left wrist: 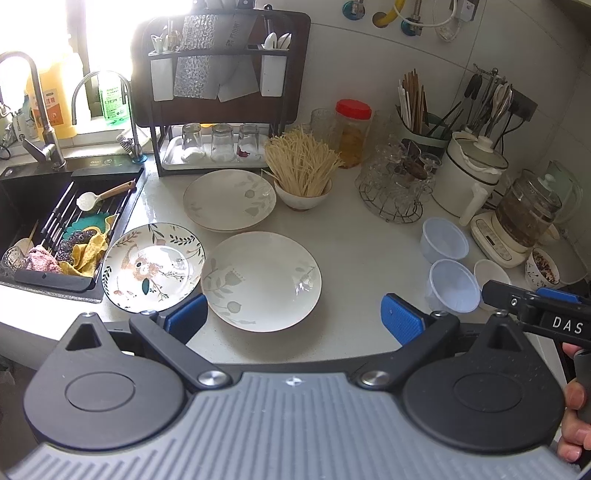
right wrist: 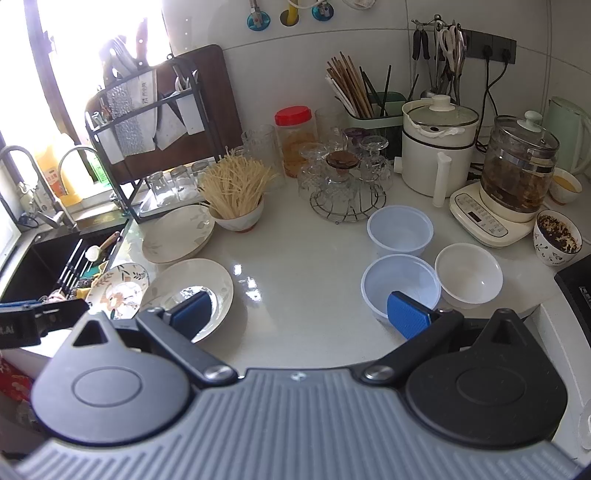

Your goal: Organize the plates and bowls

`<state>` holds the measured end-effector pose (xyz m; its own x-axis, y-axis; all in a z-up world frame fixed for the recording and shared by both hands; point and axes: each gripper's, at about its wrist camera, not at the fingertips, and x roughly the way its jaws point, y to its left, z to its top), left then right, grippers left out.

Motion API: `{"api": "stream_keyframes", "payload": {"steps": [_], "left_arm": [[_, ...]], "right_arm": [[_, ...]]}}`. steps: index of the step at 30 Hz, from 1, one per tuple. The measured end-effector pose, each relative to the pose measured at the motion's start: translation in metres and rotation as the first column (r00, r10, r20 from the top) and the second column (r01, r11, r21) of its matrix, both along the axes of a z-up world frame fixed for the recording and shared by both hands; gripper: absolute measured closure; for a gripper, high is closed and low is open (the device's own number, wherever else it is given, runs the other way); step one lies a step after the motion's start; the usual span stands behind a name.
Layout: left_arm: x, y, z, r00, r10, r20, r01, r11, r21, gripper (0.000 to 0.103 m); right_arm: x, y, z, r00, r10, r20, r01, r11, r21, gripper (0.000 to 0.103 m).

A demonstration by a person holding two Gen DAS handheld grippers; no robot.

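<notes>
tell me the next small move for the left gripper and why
Probably ease the left gripper forward and down onto the near plate. Its fingers are wide open and empty, that plate lies right ahead of them, and a matching plate sits behind to stack on.

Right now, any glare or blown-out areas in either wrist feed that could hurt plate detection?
Left wrist: the window is blown out, washing the faucet area; the near plate shows only small highlights. Right wrist: the window is clipped too, with specular glare on the counter and a bright reflection inside the near plate. Fisheye bending at the edges of both.
</notes>
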<state>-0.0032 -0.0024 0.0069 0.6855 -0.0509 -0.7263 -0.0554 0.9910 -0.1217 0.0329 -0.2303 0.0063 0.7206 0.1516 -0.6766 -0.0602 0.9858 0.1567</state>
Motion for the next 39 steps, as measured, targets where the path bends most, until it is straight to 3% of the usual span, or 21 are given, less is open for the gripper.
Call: {"api": "stream_keyframes", "payload": {"steps": [21,39], "left_arm": [[-0.008,-0.001,0.001,1.000,0.020,0.014,-0.020,1.000,0.020,0.001],[0.007,-0.003,-0.003,1.000,0.018,-0.002,-0.018,1.000,0.015,0.001]], "right_arm": [[-0.001,0.000,-0.001,1.000,0.020,0.000,-0.020,1.000,-0.001,0.000],[0.010,-0.002,-0.004,1.000,0.015,-0.019,-0.015,1.000,0.000,0.000]]}}
